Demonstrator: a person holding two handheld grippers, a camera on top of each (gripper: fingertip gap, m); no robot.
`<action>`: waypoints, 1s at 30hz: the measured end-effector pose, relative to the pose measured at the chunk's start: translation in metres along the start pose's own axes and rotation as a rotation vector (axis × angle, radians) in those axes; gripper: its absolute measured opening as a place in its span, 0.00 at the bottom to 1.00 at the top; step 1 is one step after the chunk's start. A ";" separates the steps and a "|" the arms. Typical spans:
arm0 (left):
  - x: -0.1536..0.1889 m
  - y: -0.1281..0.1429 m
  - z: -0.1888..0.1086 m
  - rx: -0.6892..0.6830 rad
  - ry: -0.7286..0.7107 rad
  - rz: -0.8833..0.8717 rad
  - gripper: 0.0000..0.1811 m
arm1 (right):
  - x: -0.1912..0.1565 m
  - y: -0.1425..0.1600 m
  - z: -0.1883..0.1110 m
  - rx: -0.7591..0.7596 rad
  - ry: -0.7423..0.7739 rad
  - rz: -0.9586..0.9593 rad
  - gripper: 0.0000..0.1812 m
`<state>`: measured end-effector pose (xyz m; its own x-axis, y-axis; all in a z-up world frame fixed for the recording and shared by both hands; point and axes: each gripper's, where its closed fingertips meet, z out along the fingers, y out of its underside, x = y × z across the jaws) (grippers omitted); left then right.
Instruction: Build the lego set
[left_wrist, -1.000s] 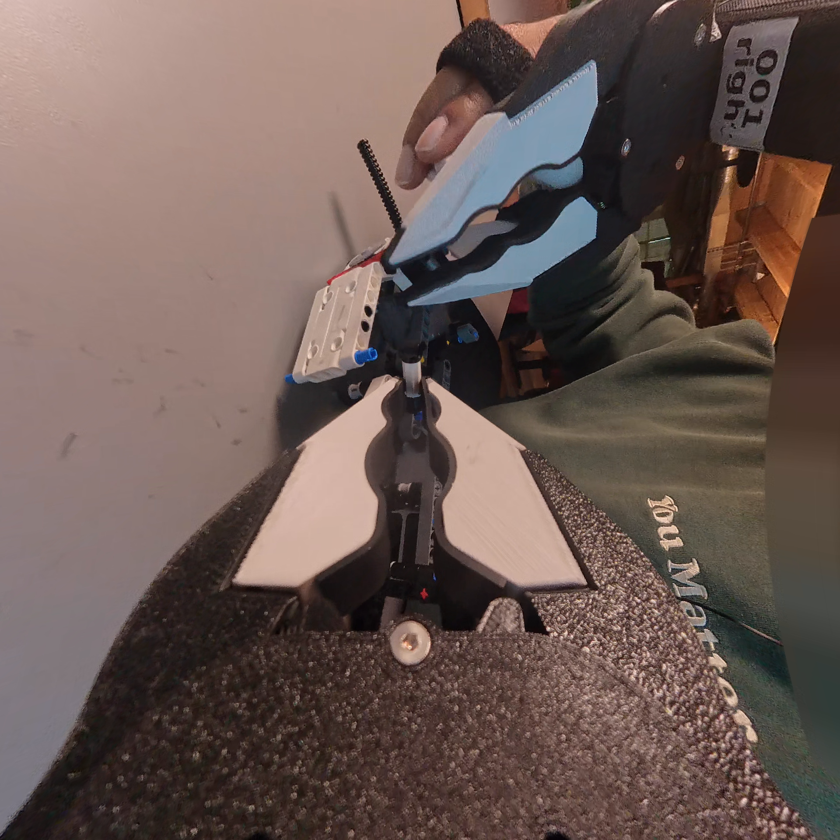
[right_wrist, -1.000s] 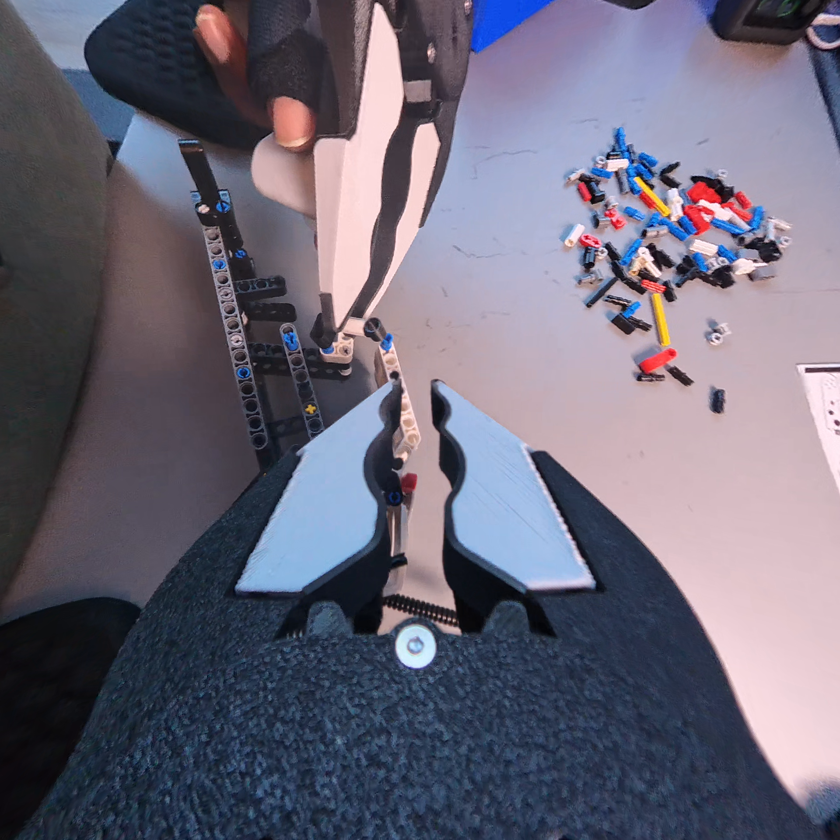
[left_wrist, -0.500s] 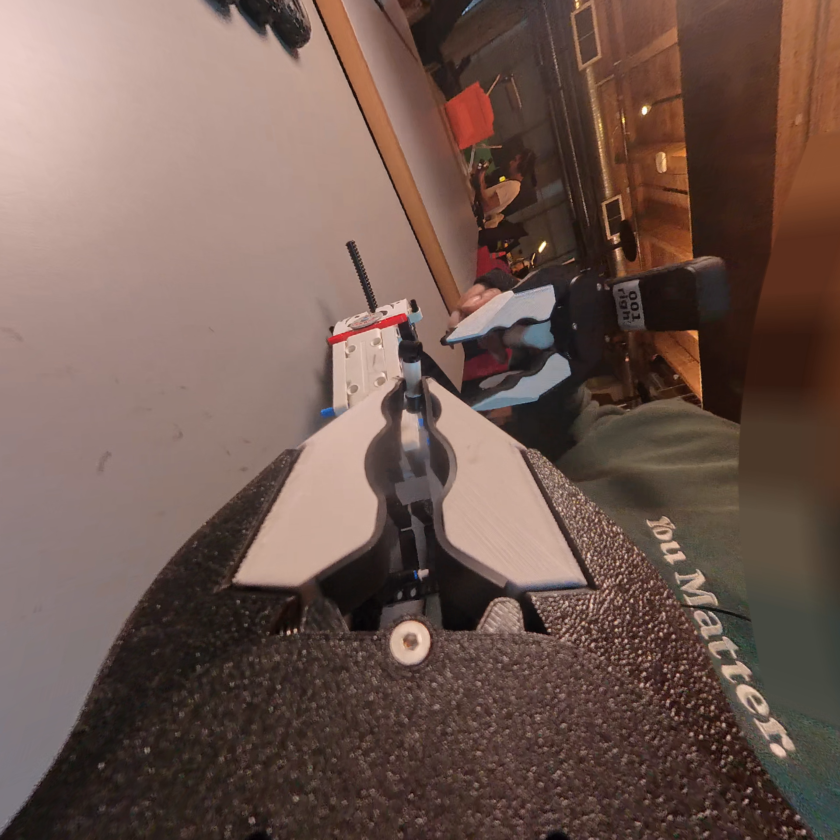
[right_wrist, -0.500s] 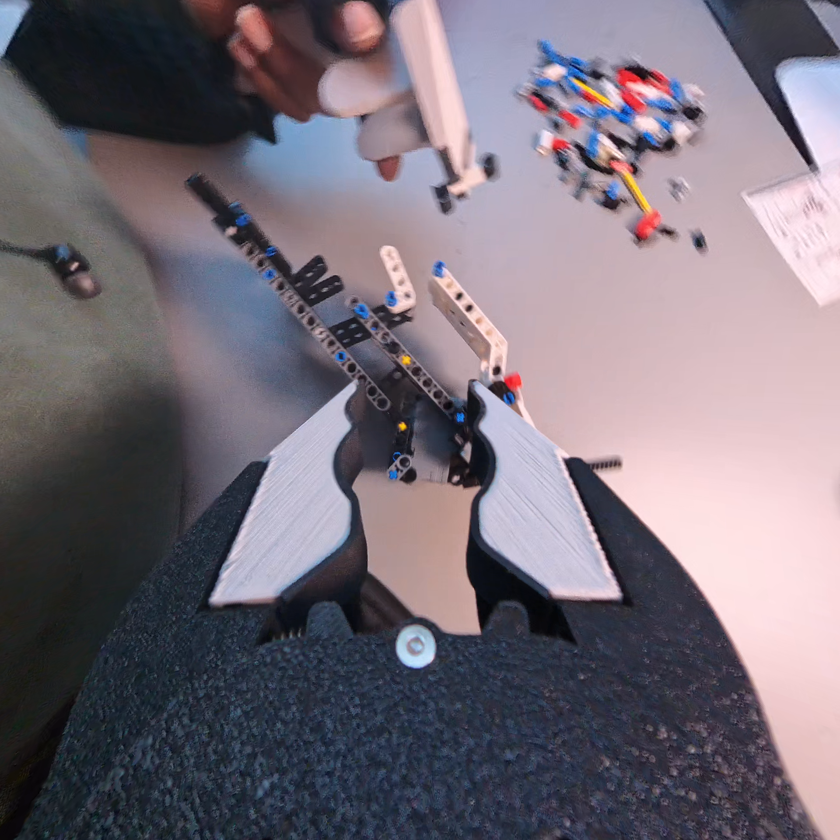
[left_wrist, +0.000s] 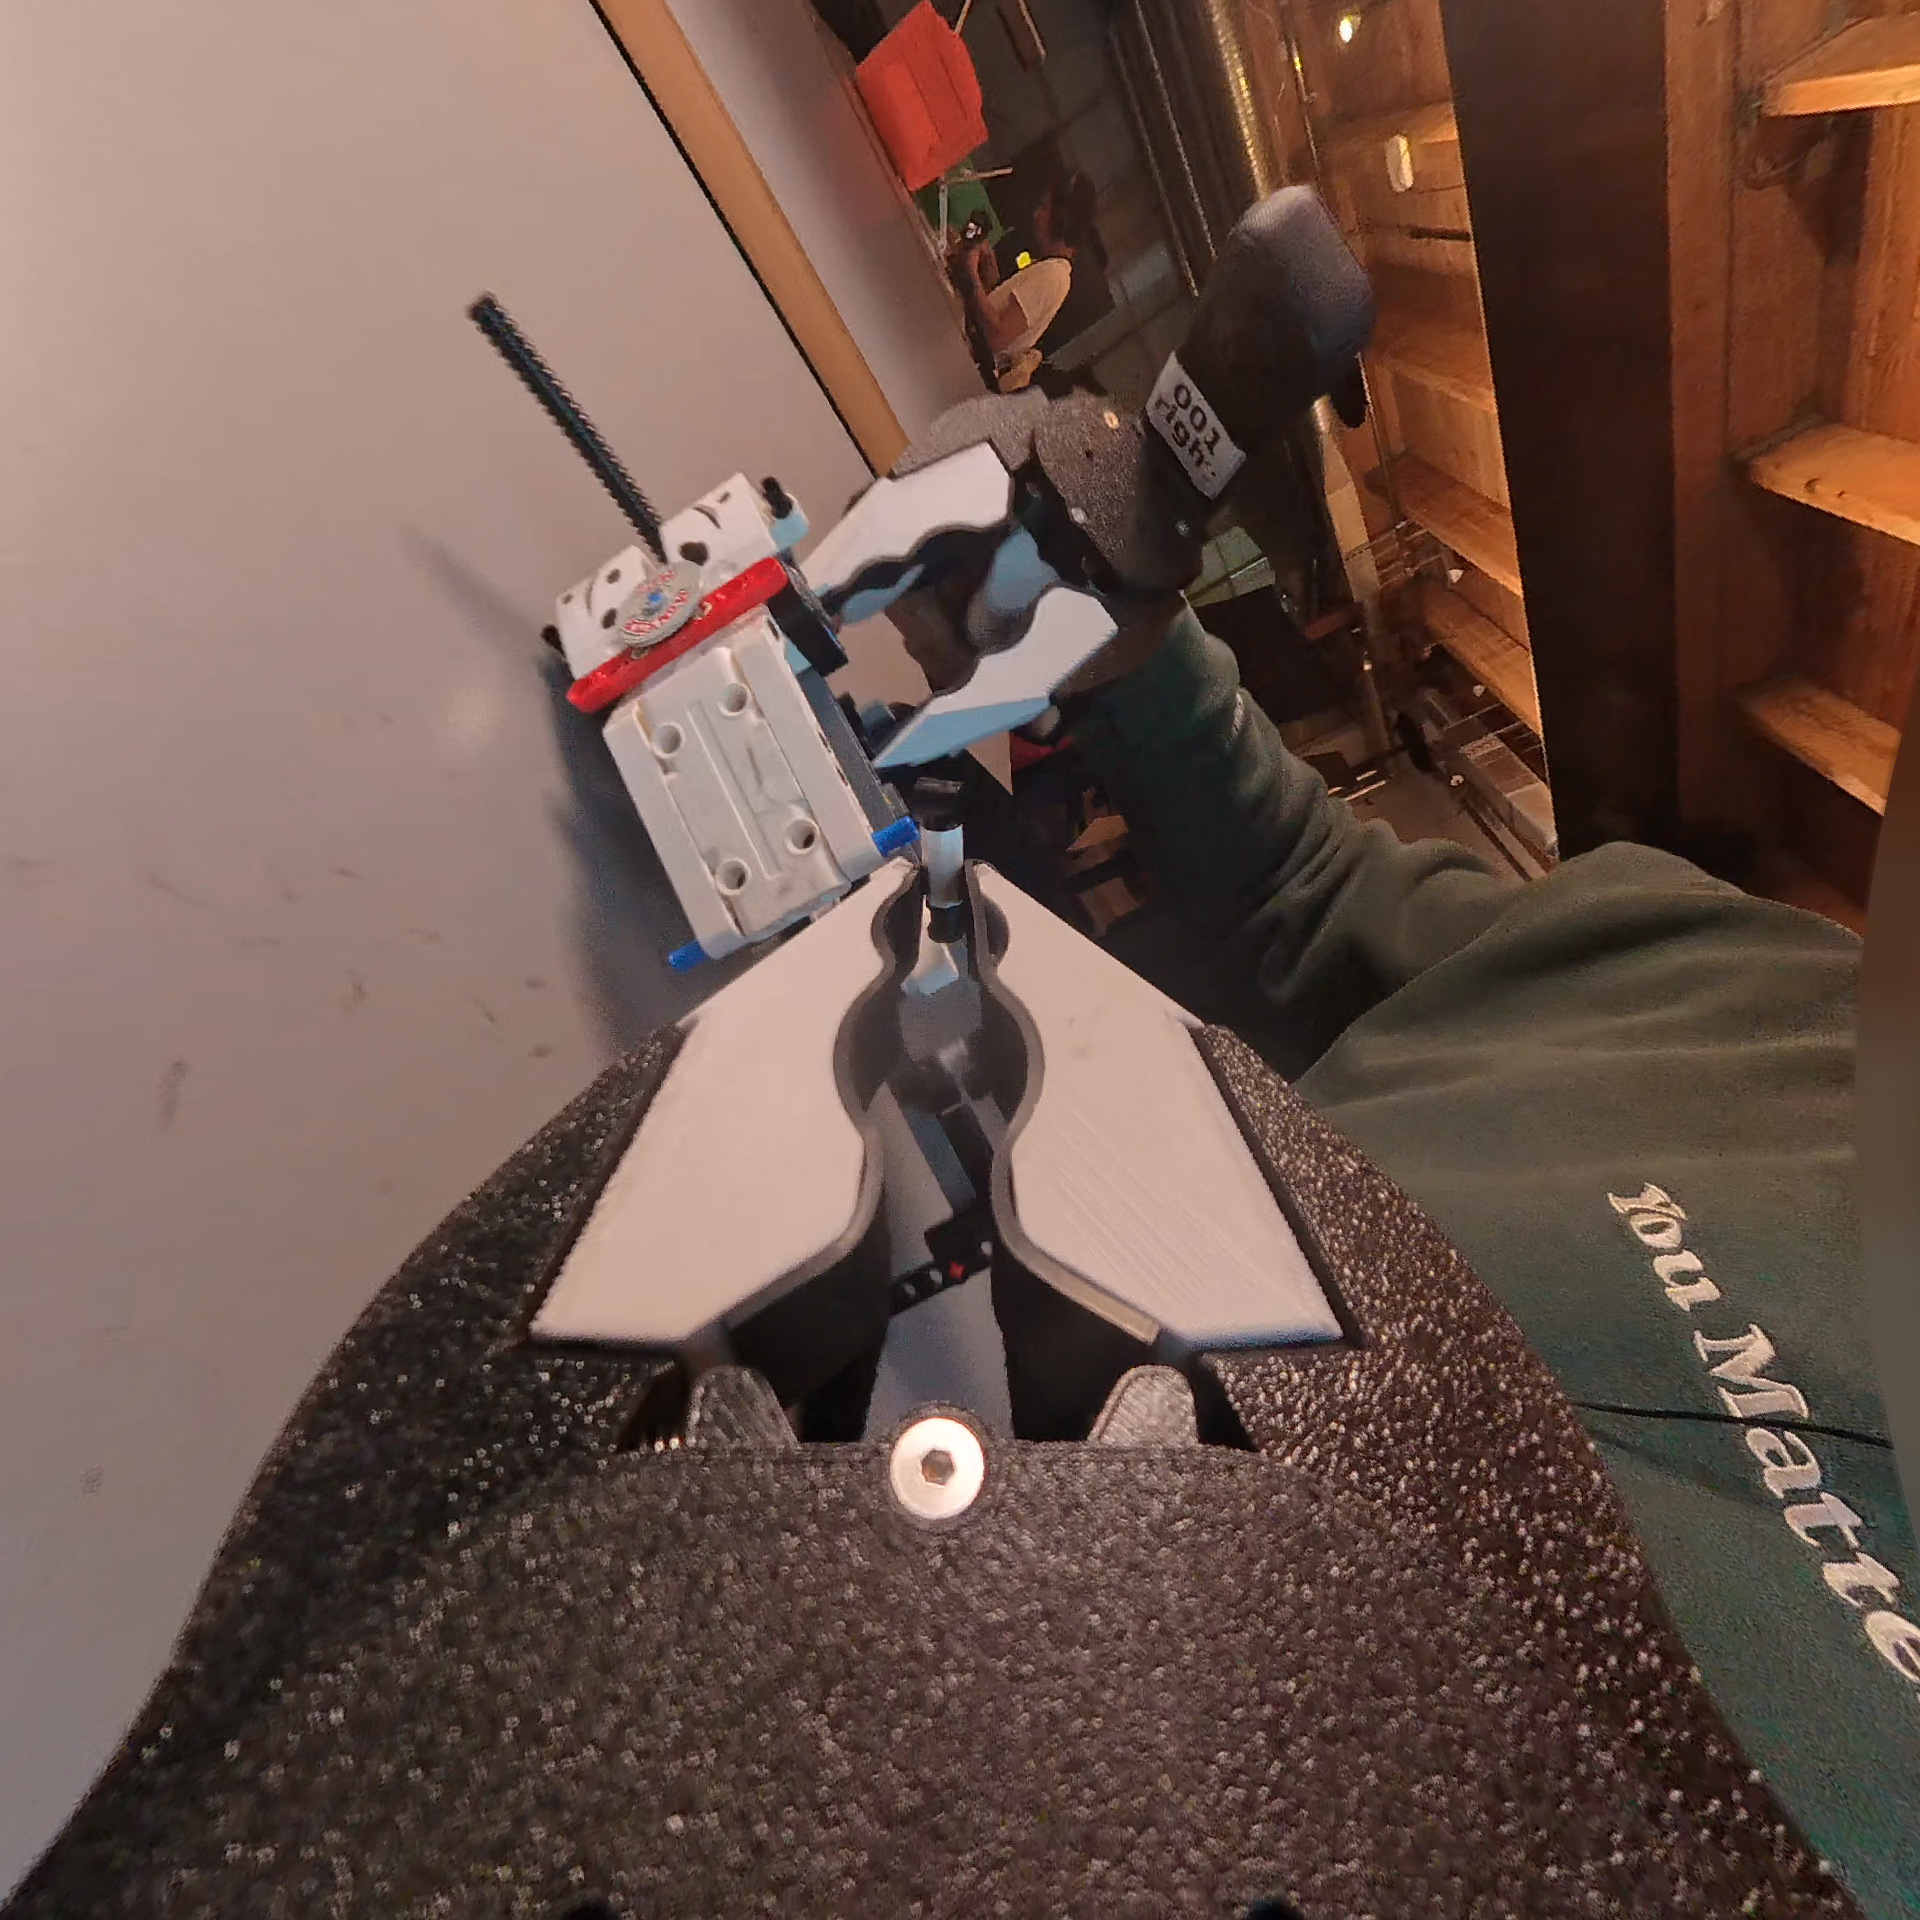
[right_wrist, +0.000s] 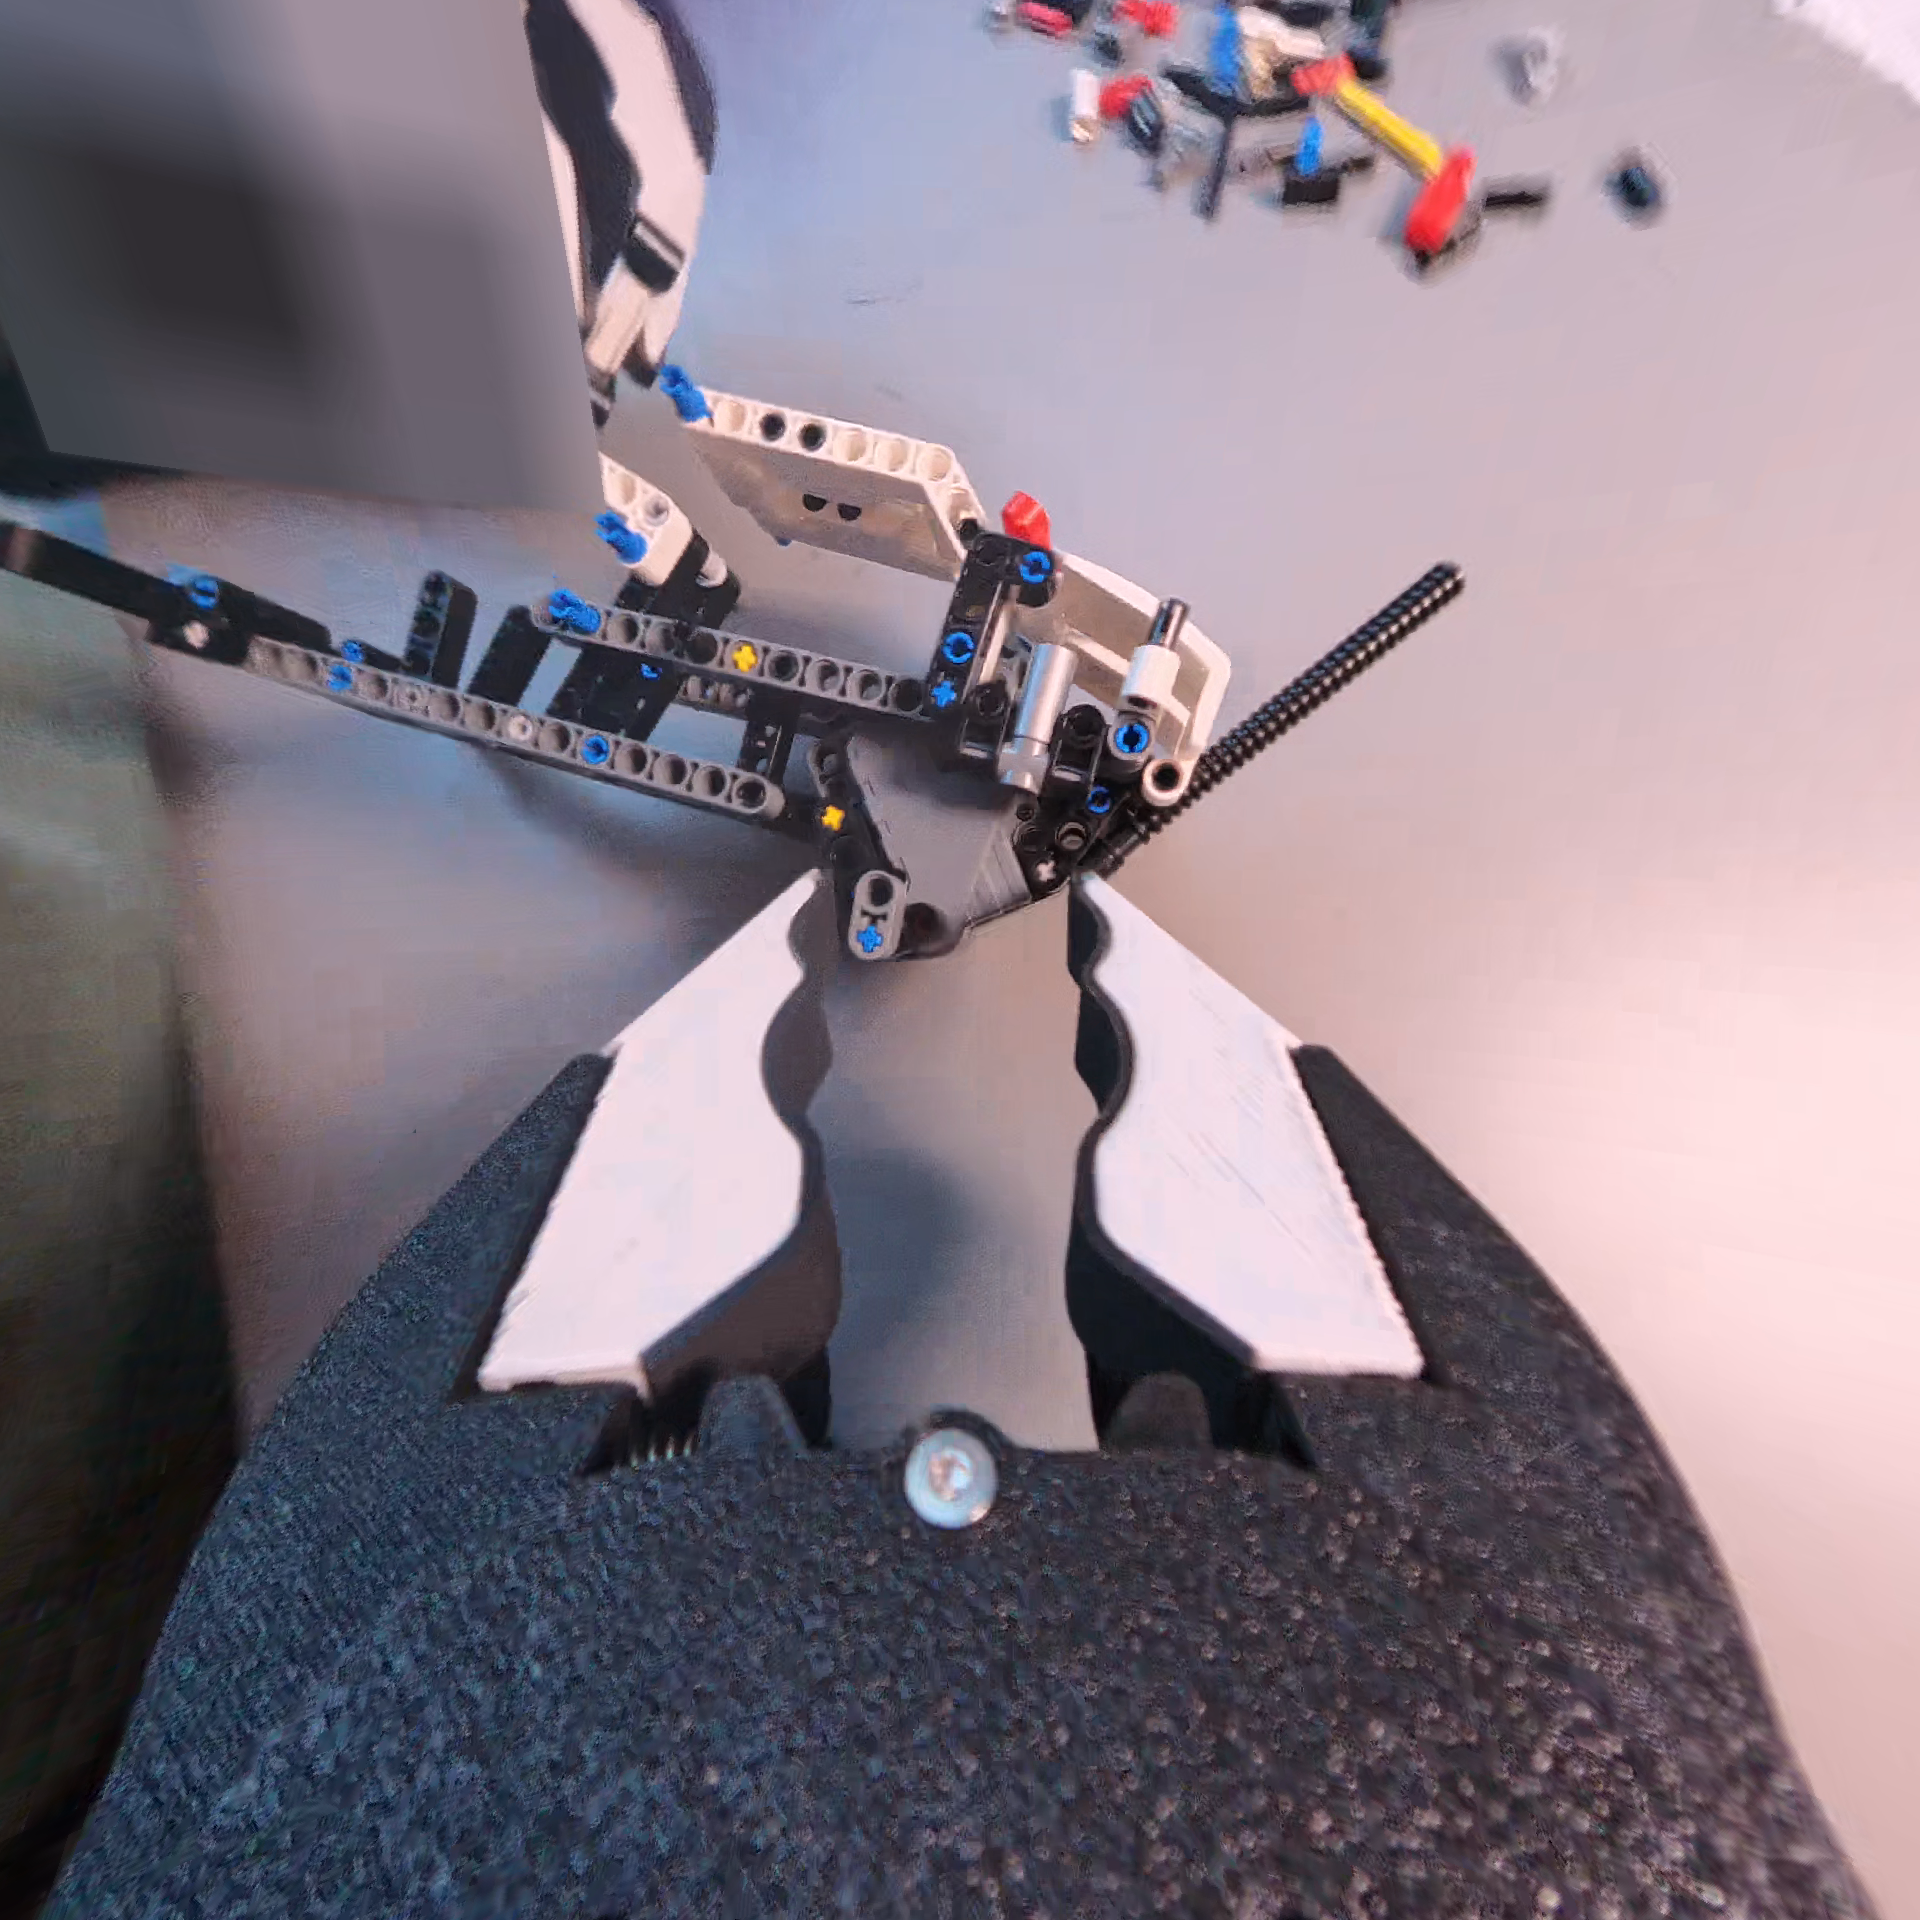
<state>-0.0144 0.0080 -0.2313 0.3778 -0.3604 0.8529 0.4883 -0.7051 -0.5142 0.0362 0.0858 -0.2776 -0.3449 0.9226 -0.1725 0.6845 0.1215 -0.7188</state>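
The half-built lego model is a frame of grey, black and white beams with blue pins and a black ribbed rod. My left gripper is shut on a thin white and black part of the model, and the white block of the model stands just past its tips. My right gripper is open, with the model's grey end between its fingertips. In the left wrist view the right gripper is open beside the white block. The left gripper shows blurred at the model's white end.
A pile of loose small pieces in red, blue, black and yellow lies at the far right of the grey table. A person's green sleeve is at the right. Wooden shelves stand beyond the table edge. Across from one pair of fingers to the other is roughly 11 cm.
My right gripper opened, let go of the model's white beam, pulled away, then came back to the model's grey end. My left gripper has turned the model while holding it.
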 end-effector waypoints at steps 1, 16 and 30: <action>0.001 -0.002 -0.003 0.013 0.001 0.005 0.04 | 0.008 -0.005 0.003 -0.020 -0.032 -0.097 0.24; -0.023 -0.061 -0.050 0.438 -0.082 -0.038 0.04 | 0.021 -0.085 0.029 -0.084 0.115 0.020 0.41; -0.005 -0.055 -0.041 0.424 -0.057 0.017 0.04 | -0.032 -0.023 0.022 -0.192 -0.250 -0.021 0.16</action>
<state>-0.0748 0.0234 -0.2037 0.4255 -0.3267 0.8439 0.7576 -0.3815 -0.5297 0.0173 0.0456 -0.2700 -0.4914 0.8033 -0.3365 0.7761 0.2286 -0.5877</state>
